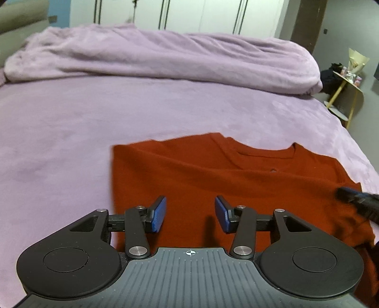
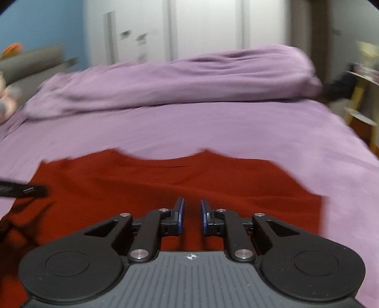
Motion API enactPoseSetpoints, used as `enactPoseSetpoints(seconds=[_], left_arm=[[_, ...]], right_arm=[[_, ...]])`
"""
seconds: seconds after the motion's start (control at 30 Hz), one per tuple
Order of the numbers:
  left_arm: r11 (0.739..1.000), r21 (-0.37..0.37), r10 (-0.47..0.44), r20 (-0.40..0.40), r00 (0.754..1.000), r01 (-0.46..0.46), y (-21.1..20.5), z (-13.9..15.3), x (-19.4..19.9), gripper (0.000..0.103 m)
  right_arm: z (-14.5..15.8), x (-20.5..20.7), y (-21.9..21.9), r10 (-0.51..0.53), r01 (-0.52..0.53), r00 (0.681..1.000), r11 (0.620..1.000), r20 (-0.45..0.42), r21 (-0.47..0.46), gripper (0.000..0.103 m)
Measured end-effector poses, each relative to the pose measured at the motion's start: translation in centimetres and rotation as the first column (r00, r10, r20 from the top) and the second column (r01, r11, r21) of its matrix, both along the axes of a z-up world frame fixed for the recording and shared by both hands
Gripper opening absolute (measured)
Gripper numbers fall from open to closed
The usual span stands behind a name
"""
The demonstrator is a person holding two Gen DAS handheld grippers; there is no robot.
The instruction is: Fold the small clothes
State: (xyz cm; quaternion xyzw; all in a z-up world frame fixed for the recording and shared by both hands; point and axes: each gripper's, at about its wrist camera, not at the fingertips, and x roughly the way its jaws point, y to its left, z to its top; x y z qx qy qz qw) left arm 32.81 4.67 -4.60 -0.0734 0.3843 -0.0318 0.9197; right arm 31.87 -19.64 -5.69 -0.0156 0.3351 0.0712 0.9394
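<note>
Rust-red knit shirt (image 1: pixel 236 189) lying flat on lilac bedsheet (image 1: pixel 71 142), left gripper (image 1: pixel 190 214) half open above it holding nothing, right gripper (image 2: pixel 192 216) nearly closed, narrow empty gap, over the shirt

A big bed (image 1: pixel 71 132) with a soft purple sheet fills the room. A puffy purple blanket (image 1: pixel 165 61) is bunched up at its far side. Behind it stand white closet doors (image 1: pixel 201 14). A blue wall (image 2: pixel 42 26) is at the left. A small yellow-legged shelf (image 1: pixel 348 87) stands at the right.
</note>
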Motion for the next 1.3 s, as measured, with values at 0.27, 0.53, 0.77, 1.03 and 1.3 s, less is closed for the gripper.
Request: enactPoseSetpoints(seconds=[0.27,0.53,0.77,1.03,1.3], left_arm=[[0.992,0.130,-0.001,-0.039,0.999,0.006,-2.4,-2.7,4.8,0.052],[0.985,0.170,0.014,-0.039,0.999,-0.008,-2.6,-2.4,5.3,0.058],[1.000,0.000,0.008,-0.037,0.999,-0.008,-0.2,-1.6,-1.5,0.057],[0.992,0.118,0.038,-0.053,0.998,-0.032,-1.9,-2.4,-0.5,0.063],[0.993,0.115,0.048,-0.076,0.996,-0.039,0.1,-1.2,-3.5,0.060]], right_arm=[[-2.2,2.9,-1.9,-0.120,0.123,0.992,0.988,0.034,-0.096,0.000],[-0.6,0.3,-2.8,-0.105,0.106,0.994,0.994,0.017,-0.031,0.000],[-2.3,-5.9,-5.2,-0.094,0.094,0.996,0.995,0.013,-0.029,0.000],[-2.5,-5.6,-3.6,-0.084,0.089,0.996,0.985,0.035,-0.146,0.000],[-1.5,-9.9,-4.1,-0.132,0.133,0.991,0.942,0.026,-0.309,0.000]])
